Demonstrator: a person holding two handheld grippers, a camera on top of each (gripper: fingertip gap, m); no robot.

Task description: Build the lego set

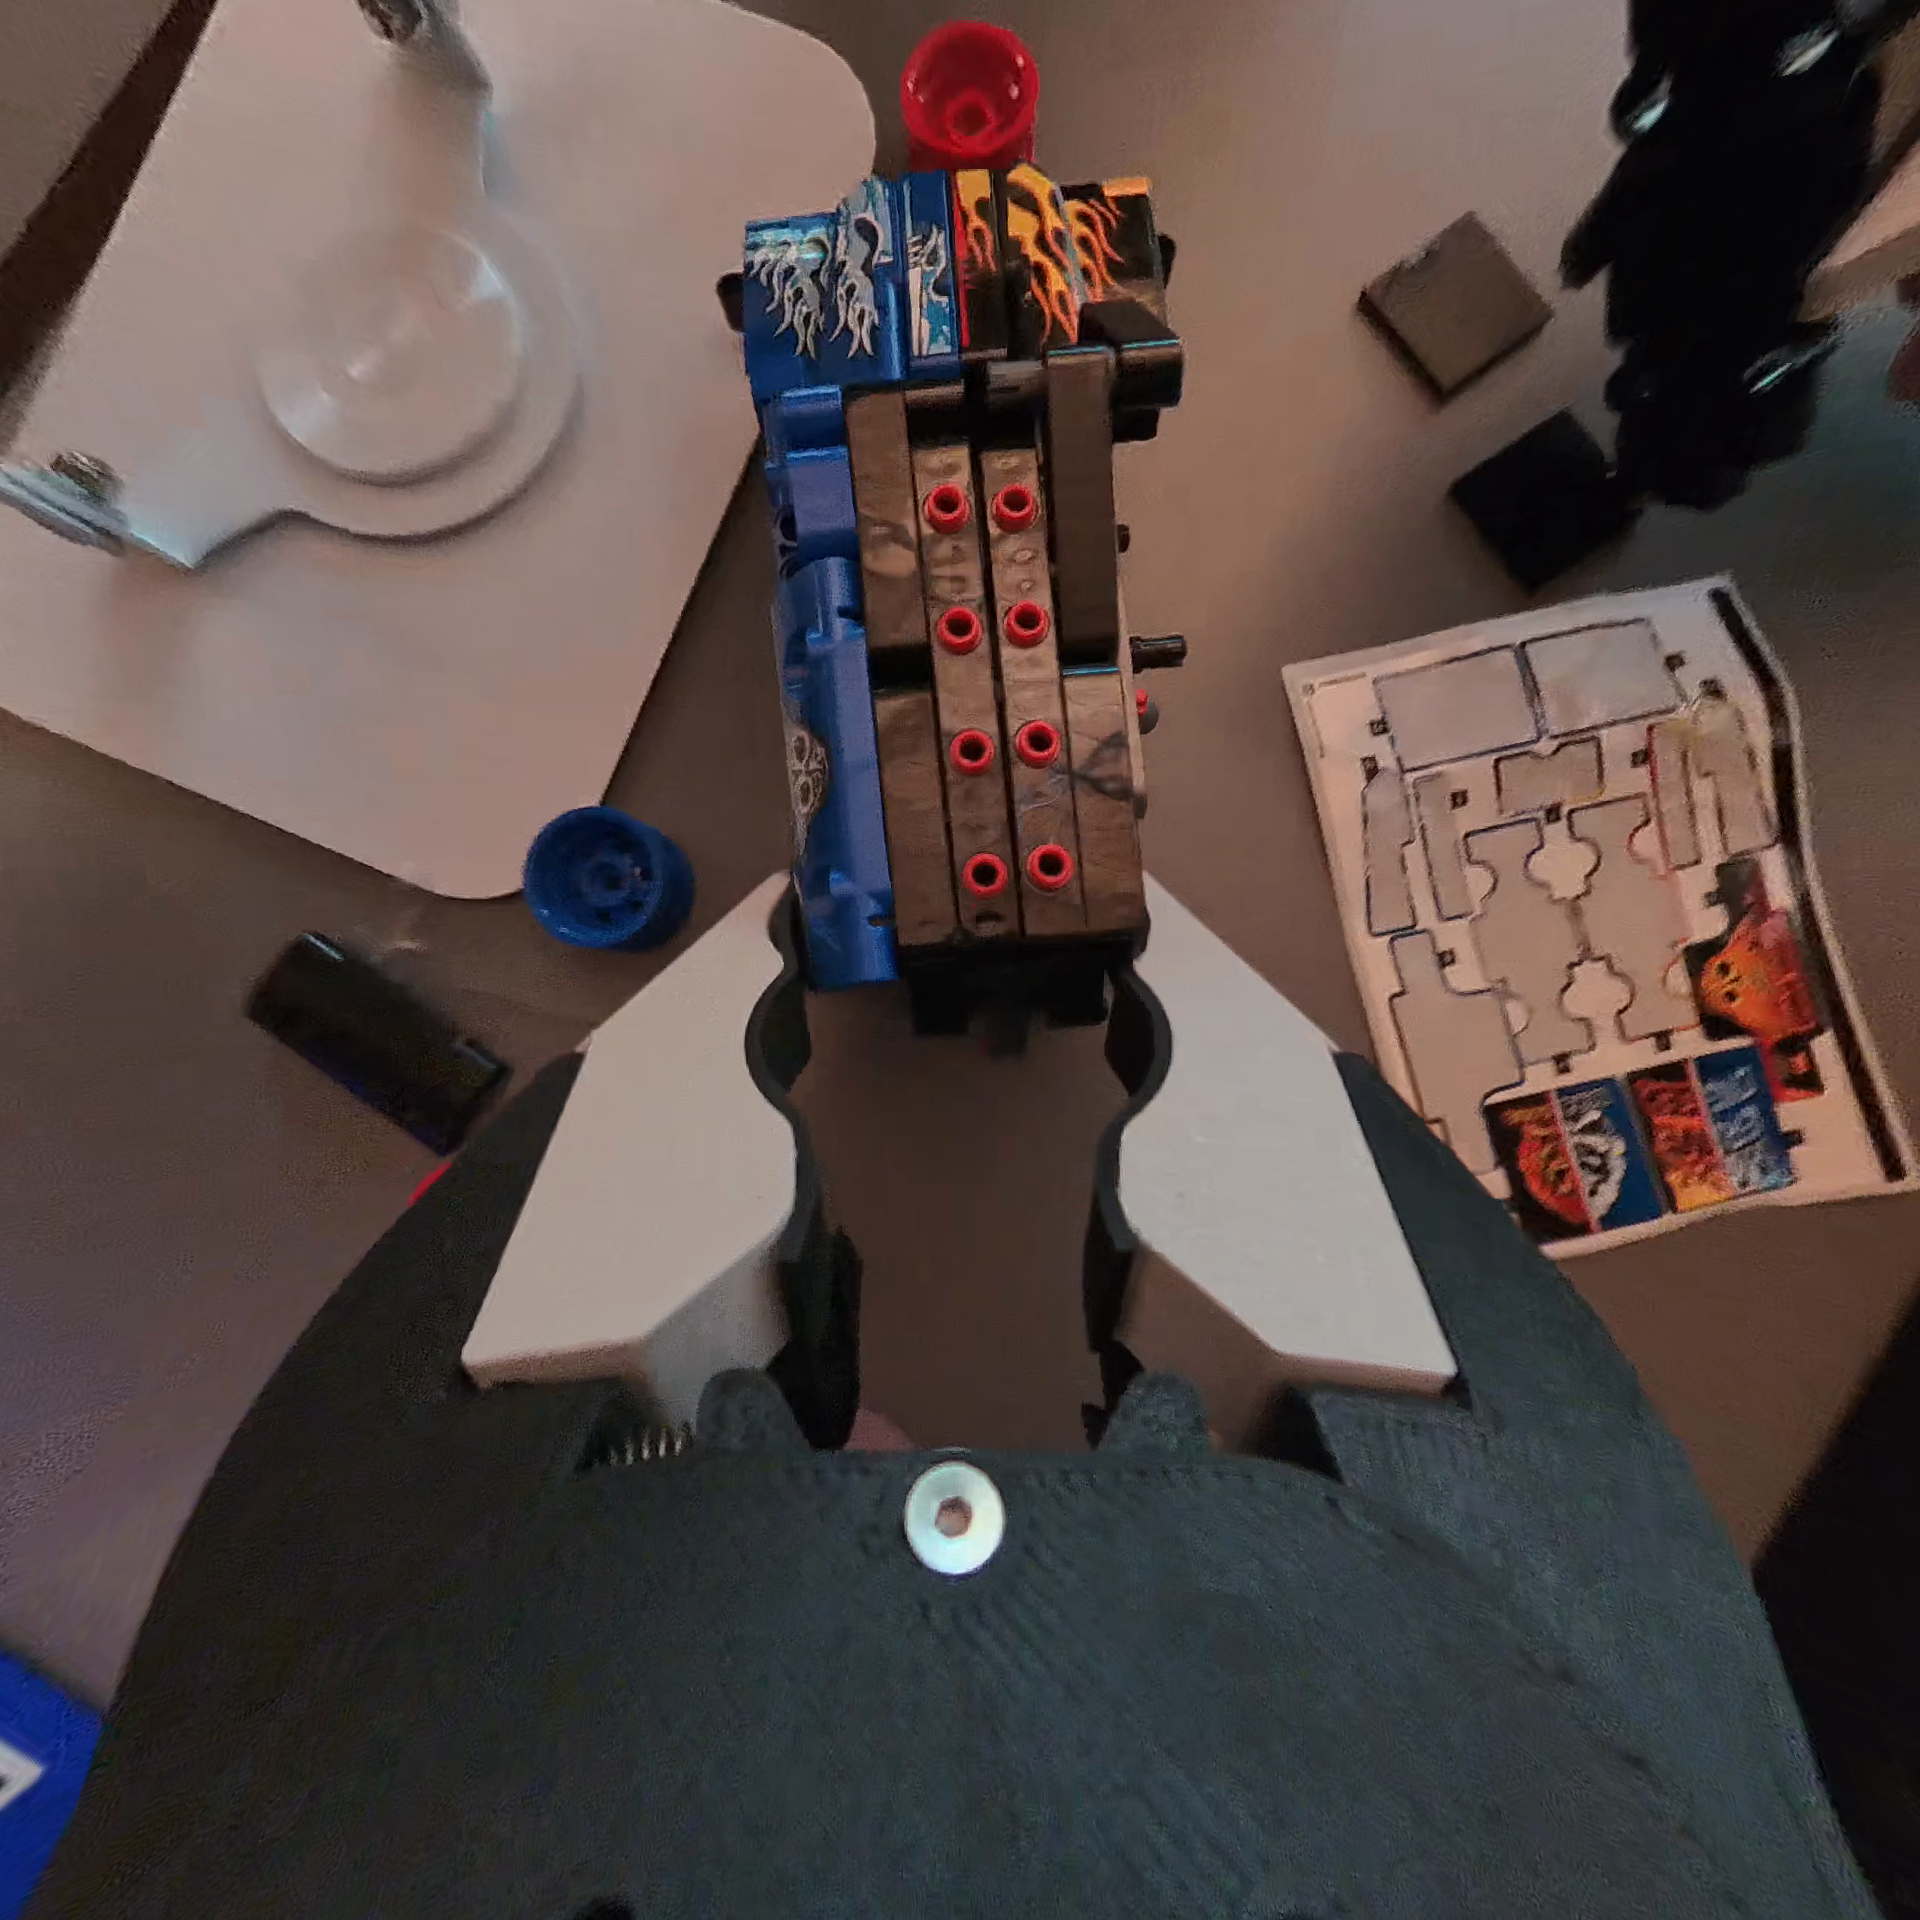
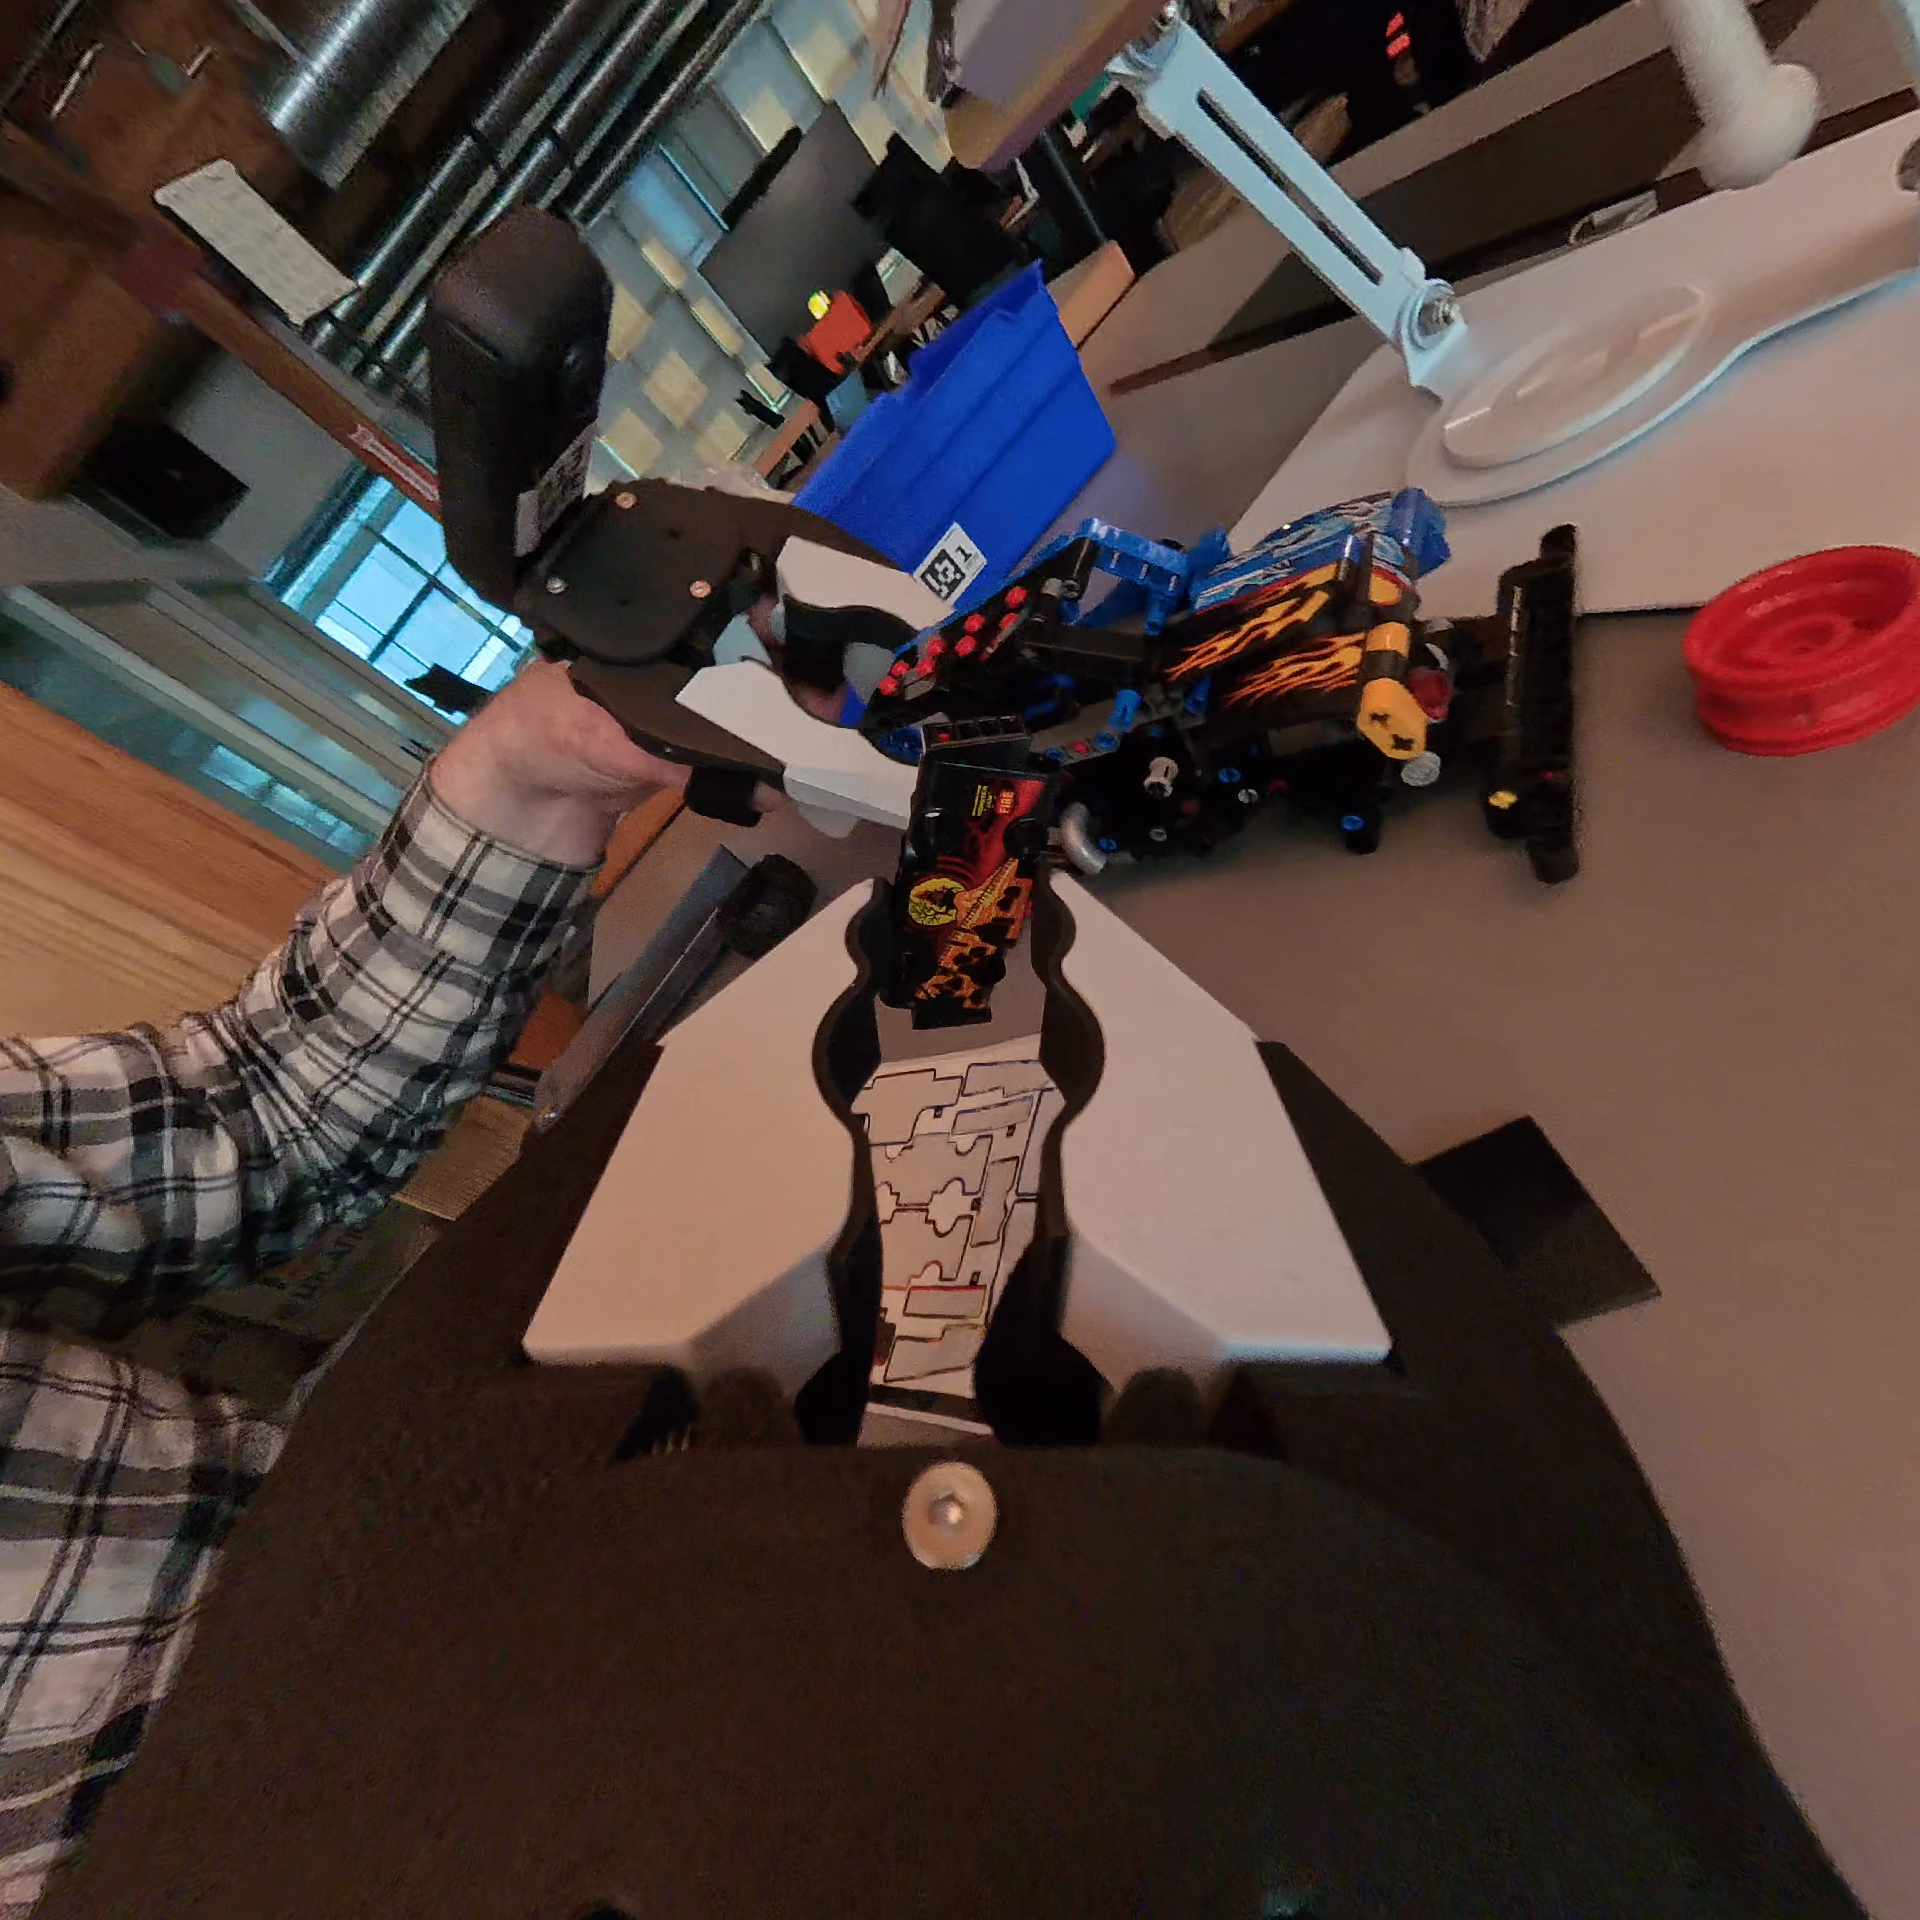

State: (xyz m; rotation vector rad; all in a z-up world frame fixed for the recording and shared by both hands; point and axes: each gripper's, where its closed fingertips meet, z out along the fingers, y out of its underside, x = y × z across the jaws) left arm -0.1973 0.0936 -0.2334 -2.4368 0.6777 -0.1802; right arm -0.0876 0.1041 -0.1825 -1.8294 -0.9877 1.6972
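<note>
Your left hand-held gripper (image 1: 961, 966) is clamped on the near end of the model (image 1: 956, 582), one finger on the blue side and one on the black side. The model is a single car body, half blue with pale flame stickers, half black with orange flames, and its top shows eight red pins (image 1: 945, 507) in two rows of four. In the right wrist view it sits tilted, its near end raised in your gripper and its far end down by the bench (image 2: 1714, 1039).

Your right hand-held gripper (image 2: 956, 935) is closed on one black panel (image 2: 961, 894) with red and orange flame art, held just beside the model's black side; whether the two touch is not clear.

Two loose wheel rims lie on the bench: one red rim (image 1: 968, 94) just beyond the model's far end and one blue rim (image 1: 608, 878) left of your left gripper. To the right, two dark square tiles (image 1: 1455, 301) lie well apart from the model, and one sticker sheet (image 1: 1579, 914) lies nearer, most of its stickers peeled away and a few coloured ones left at its near edge. One dark flat object (image 1: 374, 1039) lies at the near left. One white stand base (image 1: 416, 364) takes up the far left.

One blue bin (image 2: 966, 436) stands beyond the bench; what it holds is hidden.
</note>
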